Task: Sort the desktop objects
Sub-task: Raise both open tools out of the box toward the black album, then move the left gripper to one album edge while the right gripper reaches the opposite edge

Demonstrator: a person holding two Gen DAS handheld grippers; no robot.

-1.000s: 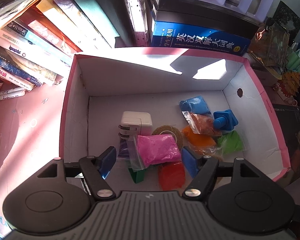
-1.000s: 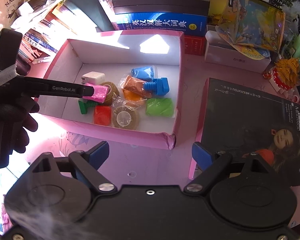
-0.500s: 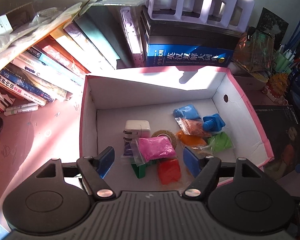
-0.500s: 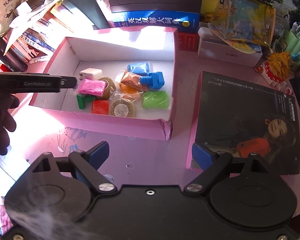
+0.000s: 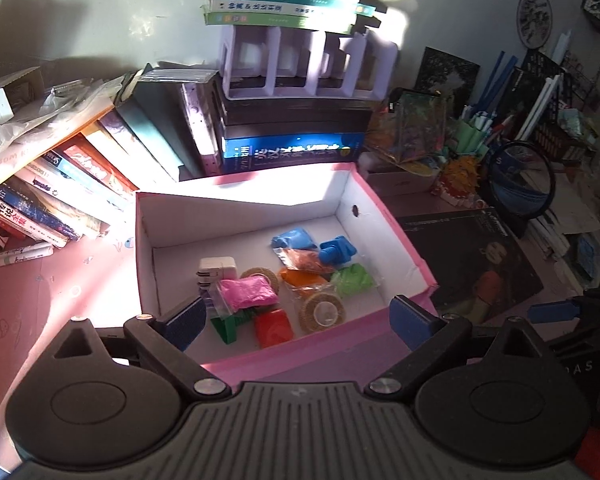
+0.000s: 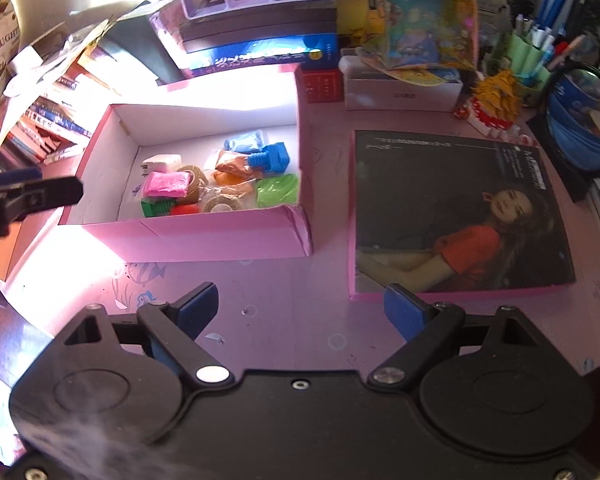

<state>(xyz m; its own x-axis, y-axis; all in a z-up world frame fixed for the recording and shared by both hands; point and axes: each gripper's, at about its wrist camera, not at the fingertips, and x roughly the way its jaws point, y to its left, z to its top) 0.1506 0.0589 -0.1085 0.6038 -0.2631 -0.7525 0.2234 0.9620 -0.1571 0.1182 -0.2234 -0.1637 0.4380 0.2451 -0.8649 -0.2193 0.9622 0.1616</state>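
Note:
A pink box (image 5: 384,216) with white inside walls stands on the pink desk; it also shows in the right wrist view (image 6: 204,236). Inside lie a pink bag (image 5: 246,292), a white charger (image 5: 217,269), a blue bolt (image 5: 337,250), a green bag (image 5: 352,280), a red bag (image 5: 274,328) and tape rolls (image 5: 324,310). My left gripper (image 5: 298,320) is open and empty, above the box's near edge. My right gripper (image 6: 300,310) is open and empty over bare desk in front of the box.
Leaning books (image 5: 60,196) lie left of the box. A blue dictionary (image 5: 292,152) and a purple organizer (image 5: 304,64) stand behind it. A dark album cover (image 6: 456,212) lies to the right. A round mirror (image 6: 582,120) and pen holders (image 6: 536,52) stand at far right.
My left gripper has pulled back and up out of the box, leaving the pink bag inside. My right gripper has drawn back slightly and shifted right. Both stay open.

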